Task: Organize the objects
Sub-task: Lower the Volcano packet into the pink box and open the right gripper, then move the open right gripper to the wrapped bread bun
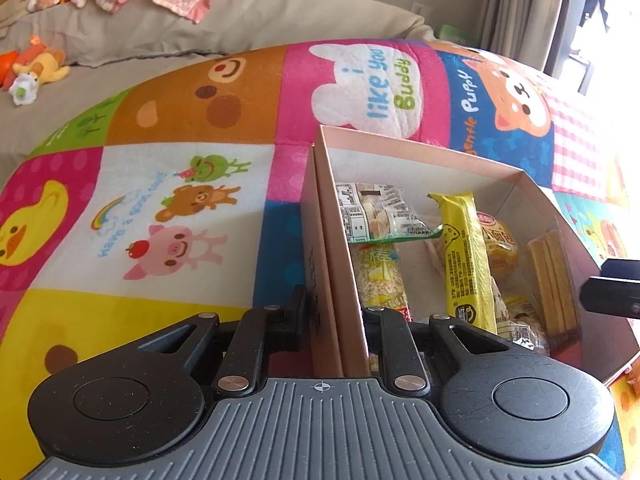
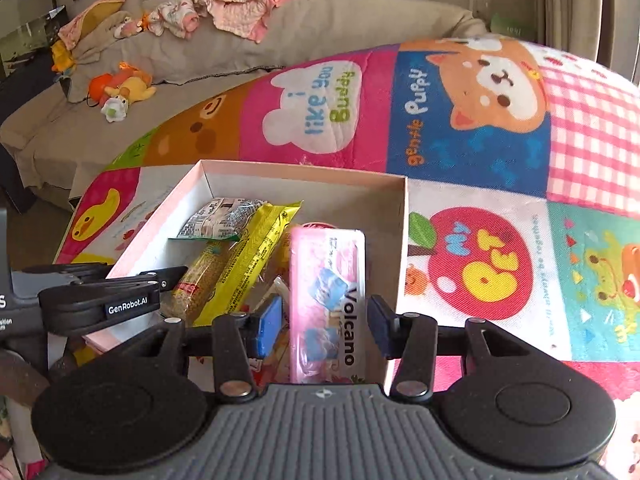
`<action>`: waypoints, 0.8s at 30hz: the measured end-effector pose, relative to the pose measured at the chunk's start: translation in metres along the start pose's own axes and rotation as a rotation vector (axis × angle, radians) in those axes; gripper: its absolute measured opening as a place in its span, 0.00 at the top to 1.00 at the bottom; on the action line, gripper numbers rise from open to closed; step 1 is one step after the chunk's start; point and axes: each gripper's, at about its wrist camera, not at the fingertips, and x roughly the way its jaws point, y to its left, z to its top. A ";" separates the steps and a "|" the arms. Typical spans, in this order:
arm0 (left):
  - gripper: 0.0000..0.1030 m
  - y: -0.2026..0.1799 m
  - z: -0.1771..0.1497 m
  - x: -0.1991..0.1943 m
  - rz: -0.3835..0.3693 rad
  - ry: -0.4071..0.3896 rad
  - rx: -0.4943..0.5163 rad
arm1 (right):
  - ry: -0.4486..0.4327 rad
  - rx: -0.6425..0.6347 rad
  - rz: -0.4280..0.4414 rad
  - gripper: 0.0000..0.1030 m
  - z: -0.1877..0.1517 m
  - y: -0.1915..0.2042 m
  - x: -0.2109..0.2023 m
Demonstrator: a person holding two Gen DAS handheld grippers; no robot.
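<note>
A pink cardboard box (image 1: 420, 152) (image 2: 304, 170) lies on the colourful play mat and holds several snack packets, among them a long yellow bar (image 1: 464, 256) (image 2: 256, 248). My left gripper (image 1: 336, 312) is shut on the box's left wall (image 1: 324, 264), one finger outside and one inside. My right gripper (image 2: 324, 320) is open over the box's right side. A pink "Volcano" packet (image 2: 328, 300) lies between its fingers, with gaps on both sides. The right gripper's tip also shows at the right edge of the left wrist view (image 1: 612, 288).
The cartoon play mat (image 1: 180, 208) (image 2: 500, 240) lies all around the box. Behind it is a beige sofa (image 2: 200, 60) with pink clothes (image 2: 236, 8) and plush toys (image 2: 120, 88). Curtains (image 1: 520, 4) hang at the far right.
</note>
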 end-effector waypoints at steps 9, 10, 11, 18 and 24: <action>0.81 0.000 0.000 0.000 0.001 -0.001 -0.002 | -0.181 -0.210 -0.151 0.22 -0.033 -0.016 -0.078; 0.81 0.000 0.000 0.000 0.000 -0.002 -0.004 | -0.187 -0.233 -0.177 0.21 -0.039 -0.019 -0.083; 0.81 0.001 0.000 0.000 0.000 -0.003 -0.006 | -0.183 -0.247 -0.197 0.20 -0.046 -0.025 -0.088; 0.81 0.000 -0.001 -0.001 0.005 -0.008 -0.006 | -0.077 -0.108 -0.229 0.18 -0.096 -0.074 -0.093; 0.81 -0.001 -0.001 -0.001 0.009 -0.006 -0.009 | -0.042 0.013 -0.224 0.16 -0.126 -0.101 -0.083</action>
